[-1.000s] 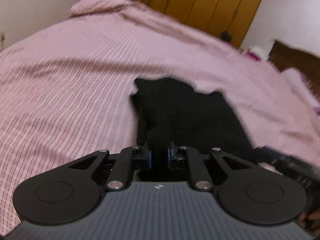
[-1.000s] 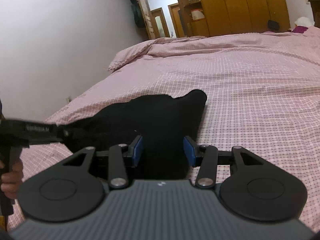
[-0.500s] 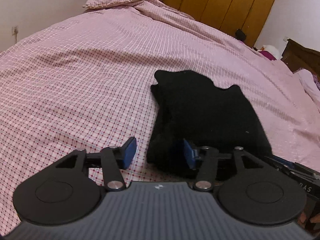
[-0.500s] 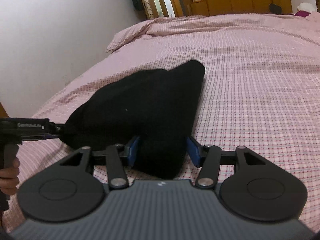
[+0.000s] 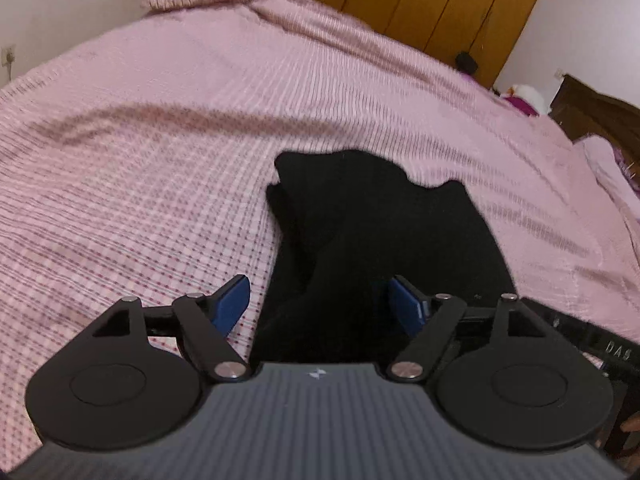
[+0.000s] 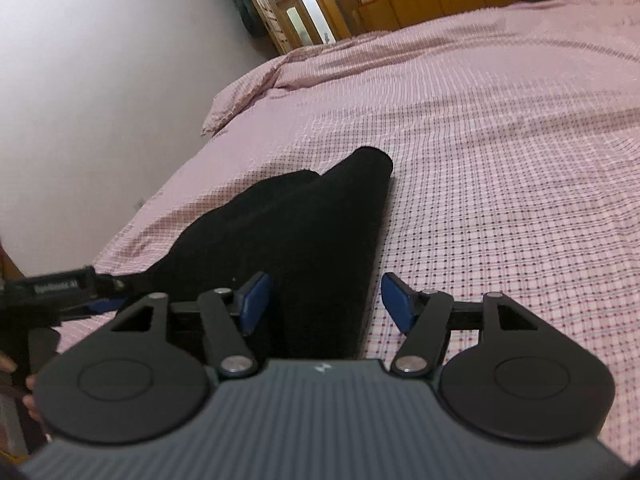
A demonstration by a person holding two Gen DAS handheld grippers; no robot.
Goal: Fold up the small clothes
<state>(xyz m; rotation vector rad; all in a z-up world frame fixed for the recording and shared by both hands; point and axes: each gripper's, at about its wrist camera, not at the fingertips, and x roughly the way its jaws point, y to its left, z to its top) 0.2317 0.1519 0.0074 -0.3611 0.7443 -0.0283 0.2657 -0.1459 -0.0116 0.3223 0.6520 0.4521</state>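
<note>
Two grippers over one dark piece of clothing, and both are letting go. On the left wrist view the left gripper has its blue pads spread wide and the jaws are opening; the near left edge of the black garment runs between them, and neither pad presses on the cloth. That garment lies flat on the pink checked bedspread, folded into a compact block, with two rounded corners poking up at its far end. Over on the right edge of this view, part of the other tool's black body shows, just beside the garment's near right corner.

Switch to the right wrist view: the right gripper is opening too, its blue pads parted, the garment's near right edge lying between them with bare bedspread showing in front of the right-hand pad. The left-hand pad sits close against the cloth, though whether it touches is hard to tell. At the left of this view the left gripper comes in low beside the garment's other corner, with fingertips of the person's hand at the frame's edge. Wooden wardrobes stand beyond the bed, and a pale wall runs along its left side
</note>
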